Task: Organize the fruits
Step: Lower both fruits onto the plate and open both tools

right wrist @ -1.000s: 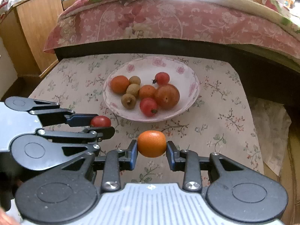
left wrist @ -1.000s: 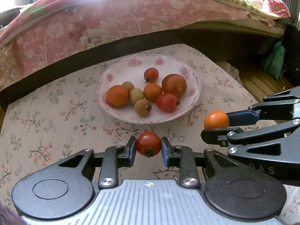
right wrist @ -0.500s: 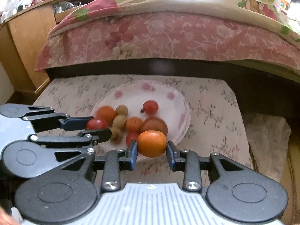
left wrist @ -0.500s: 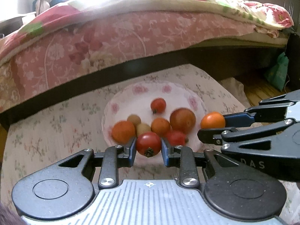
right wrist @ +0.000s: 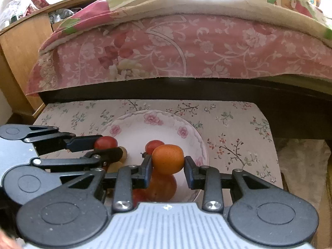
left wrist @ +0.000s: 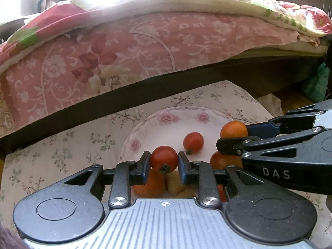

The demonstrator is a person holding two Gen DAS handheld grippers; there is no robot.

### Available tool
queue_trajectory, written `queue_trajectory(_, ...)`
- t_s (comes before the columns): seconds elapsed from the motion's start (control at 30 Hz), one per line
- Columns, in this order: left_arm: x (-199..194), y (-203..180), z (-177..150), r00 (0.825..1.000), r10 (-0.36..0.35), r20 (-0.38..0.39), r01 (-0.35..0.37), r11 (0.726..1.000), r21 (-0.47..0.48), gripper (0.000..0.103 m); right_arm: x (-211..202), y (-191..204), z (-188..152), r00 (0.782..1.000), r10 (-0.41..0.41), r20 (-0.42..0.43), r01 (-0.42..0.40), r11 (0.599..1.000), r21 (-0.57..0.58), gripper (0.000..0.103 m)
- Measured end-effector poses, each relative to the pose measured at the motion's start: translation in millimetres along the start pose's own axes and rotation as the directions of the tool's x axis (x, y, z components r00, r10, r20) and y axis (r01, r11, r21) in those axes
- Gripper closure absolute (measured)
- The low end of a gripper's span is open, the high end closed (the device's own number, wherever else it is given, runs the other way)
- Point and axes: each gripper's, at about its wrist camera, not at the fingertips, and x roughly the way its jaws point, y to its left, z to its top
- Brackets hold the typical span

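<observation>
Both two-finger tongs are loaded over the white floral-rimmed ceramic plate (right wrist: 193,137). At lower centre of the left wrist view, the left black gripper (left wrist: 164,159) clamps a small round red tomato (left wrist: 164,158), stem end down. In the right wrist view, the right black gripper (right wrist: 168,161) carries a round orange fruit (right wrist: 168,158); its left pad presses the fruit, while a slight gap seems to show at the right pad, so the hold may already be loosening. Other fruits sit on the plate beneath, among them a red cherry tomato (left wrist: 193,142) near mid-frame.

To do the placing well, I would lower each fruit towards bare plate before opening, not drop it onto its neighbours, and release one side at a time since the two tools sit close together.
</observation>
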Motion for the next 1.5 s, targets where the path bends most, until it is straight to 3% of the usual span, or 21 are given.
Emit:
queue_trajectory(0.77, 20, 5, 1, 1.000, 0.020, -0.024, -0.020, 1.000, -0.008, 0.064, 20, -5, 3, 1.000, 0.010, -0.015, -0.010, 1.000, 0.005, 0.068)
queue_trajectory(1.43, 1, 9, 0, 0.998, 0.068, -0.004, -0.068, 0.997, -0.048, 0.038, 3, -5, 1, 1.000, 0.000, 0.007, -0.001, 1.000, 0.022, 0.065)
queue_trajectory(1.5, -3, 8, -1, 0.996, 0.086, 0.001, -0.086, 0.995, -0.050, 0.030, -2, -4, -1, 1.000, -0.005, 0.012, 0.004, 1.000, 0.021, 0.064)
